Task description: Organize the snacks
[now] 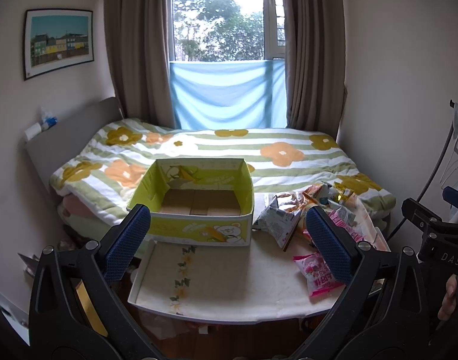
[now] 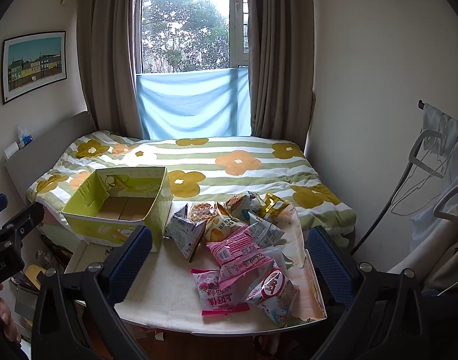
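Observation:
An open, empty green-yellow cardboard box stands at the far left of a small white table; it also shows in the right wrist view. A pile of snack packets lies on the table's right half, with a pink packet nearest and a grey-white one beside the box. In the left wrist view the pile is at the right. My left gripper is open and empty above the table's near side. My right gripper is open and empty, hovering over the pile.
A bed with a flowered striped quilt lies right behind the table, under a window with brown curtains. Clutter sits on the floor to the left. Hangers and clothes hang at the right.

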Tool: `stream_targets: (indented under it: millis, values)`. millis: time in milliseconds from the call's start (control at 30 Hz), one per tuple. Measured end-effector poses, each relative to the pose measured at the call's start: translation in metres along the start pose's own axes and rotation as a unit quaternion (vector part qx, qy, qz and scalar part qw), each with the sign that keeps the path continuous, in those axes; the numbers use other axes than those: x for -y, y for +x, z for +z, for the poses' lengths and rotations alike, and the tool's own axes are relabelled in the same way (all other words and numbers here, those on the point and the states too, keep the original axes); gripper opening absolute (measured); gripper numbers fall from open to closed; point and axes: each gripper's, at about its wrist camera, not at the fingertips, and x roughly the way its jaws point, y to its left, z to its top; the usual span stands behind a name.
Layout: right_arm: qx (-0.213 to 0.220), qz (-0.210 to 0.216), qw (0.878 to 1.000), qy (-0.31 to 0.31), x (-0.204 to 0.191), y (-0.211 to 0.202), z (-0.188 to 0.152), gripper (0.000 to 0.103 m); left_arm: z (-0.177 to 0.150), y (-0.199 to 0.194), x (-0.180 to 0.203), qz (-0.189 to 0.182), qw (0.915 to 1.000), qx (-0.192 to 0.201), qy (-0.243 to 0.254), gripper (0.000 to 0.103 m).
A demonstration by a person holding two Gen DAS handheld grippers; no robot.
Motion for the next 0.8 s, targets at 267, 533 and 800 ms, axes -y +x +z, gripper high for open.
stream_targets:
  millis: [267, 533, 800]
  values:
    - [-0.001, 0.001, 1.000, 0.000, 0.001, 0.000, 0.001, 0.103, 0.000, 0.004, 0.001, 0.000, 1.0000, -0.006, -0.001, 0.103]
    - [-0.003, -0.001, 1.000, 0.001, -0.001, 0.004, -0.002, 0.103, 0.003, 0.010, 0.001, -0.005, 0.9999, -0.012, 0.002, 0.103]
    - [-0.008, -0.004, 1.000, 0.003, -0.002, 0.007, -0.002, 0.103, 0.007, 0.016, -0.002, -0.012, 0.9998, -0.018, 0.004, 0.103]
